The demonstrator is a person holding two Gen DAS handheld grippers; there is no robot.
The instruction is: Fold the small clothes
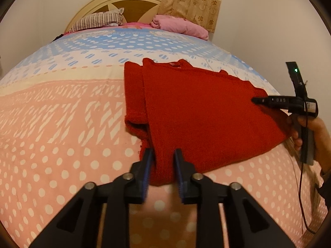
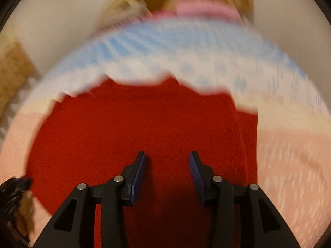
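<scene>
A red knitted garment (image 1: 196, 113) lies folded on the bed, one layer showing under its left edge. My left gripper (image 1: 163, 155) stands at the garment's near corner. Its jaws are apart with that corner of red cloth lying between the blue pads, which do not clamp it. My right gripper (image 1: 255, 100) reaches in from the right over the garment's right edge, held by a person's hand (image 1: 318, 128). In the blurred right wrist view the right gripper (image 2: 168, 157) is open over the garment (image 2: 134, 134), with nothing pinched between its fingers.
The quilt (image 1: 51, 134) is pink with white dots and turns blue towards the headboard (image 1: 124, 2). A striped pillow (image 1: 99, 19) and a pink blanket (image 1: 180, 25) lie at the far end. A curtain (image 1: 190, 0) hangs behind. A thin cable (image 1: 302, 186) dangles at the right.
</scene>
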